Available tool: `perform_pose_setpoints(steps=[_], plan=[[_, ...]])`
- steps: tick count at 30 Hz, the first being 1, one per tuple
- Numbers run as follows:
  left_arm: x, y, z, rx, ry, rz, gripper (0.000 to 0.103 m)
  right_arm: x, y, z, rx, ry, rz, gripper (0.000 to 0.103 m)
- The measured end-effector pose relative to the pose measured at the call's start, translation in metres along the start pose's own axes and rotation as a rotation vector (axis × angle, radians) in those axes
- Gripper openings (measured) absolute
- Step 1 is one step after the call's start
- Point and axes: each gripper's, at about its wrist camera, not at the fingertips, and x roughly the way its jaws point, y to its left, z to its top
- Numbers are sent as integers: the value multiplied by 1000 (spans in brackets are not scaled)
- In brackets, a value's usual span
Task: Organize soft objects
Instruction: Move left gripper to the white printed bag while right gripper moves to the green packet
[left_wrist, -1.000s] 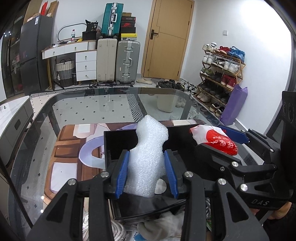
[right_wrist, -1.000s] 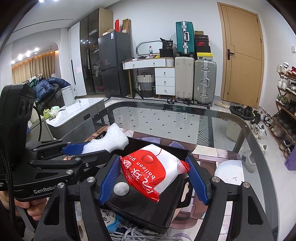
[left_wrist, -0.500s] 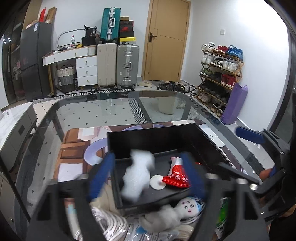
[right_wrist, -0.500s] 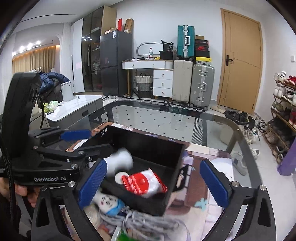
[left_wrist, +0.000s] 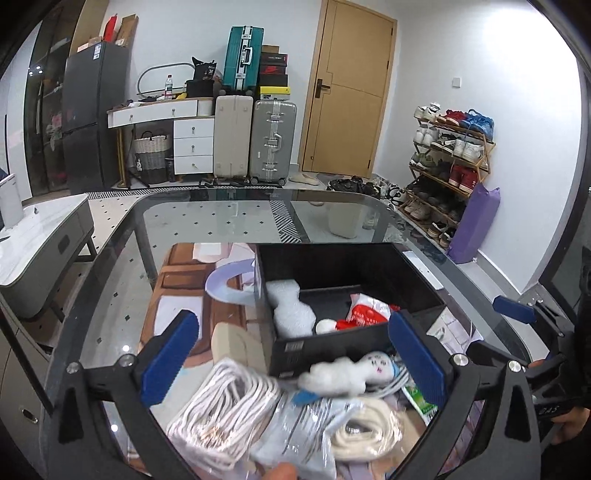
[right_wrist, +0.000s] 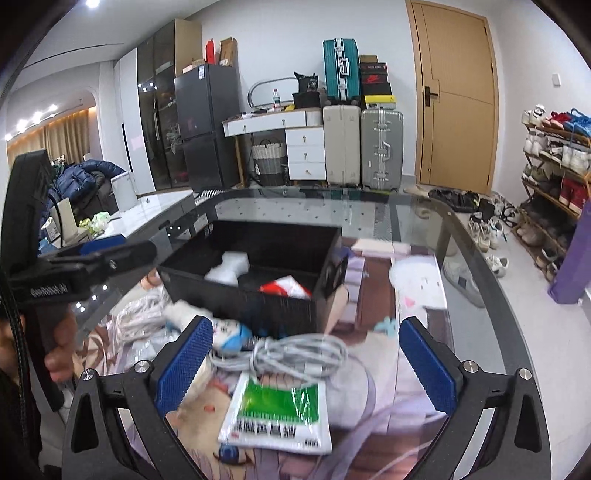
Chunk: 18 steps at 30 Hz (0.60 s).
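Soft white foam piece (left_wrist: 290, 312) and red-white plastic bag (left_wrist: 364, 314) lie in black bin (left_wrist: 332, 341).
We find left tool (left_wrist: 291, 363) and right tool (right_wrist: 304, 363) just opened, empty; next pick: plush doll (left_wrist: 351, 371) on bench (left_wrist: 207, 218).

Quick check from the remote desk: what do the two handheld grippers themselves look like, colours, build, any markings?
Both match. The left gripper and right gripper have black angular frames with silver screw heads and blue ribbed finger pads. In the right wrist view the left gripper's body carries white lettering, too blurred to read, and a black cable runs beside it.

table (left_wrist: 229, 214): glossy glass | bin (left_wrist: 332, 339): matt black plastic | tongs pads (right_wrist: 184, 356): textured blue
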Motion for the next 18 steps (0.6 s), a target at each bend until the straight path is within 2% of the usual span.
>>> perform_pose_setpoints(steps=[6, 11, 18], plan=[[-7, 3, -14, 4, 9, 20, 103, -3, -1, -14, 33, 20, 5, 102], [-8, 6, -23, 5, 24, 32, 103, -5, 2, -23, 54, 44, 53, 102], [-5, 6, -39, 29, 75, 33, 103, 7, 5, -34, 60, 94, 72, 102]])
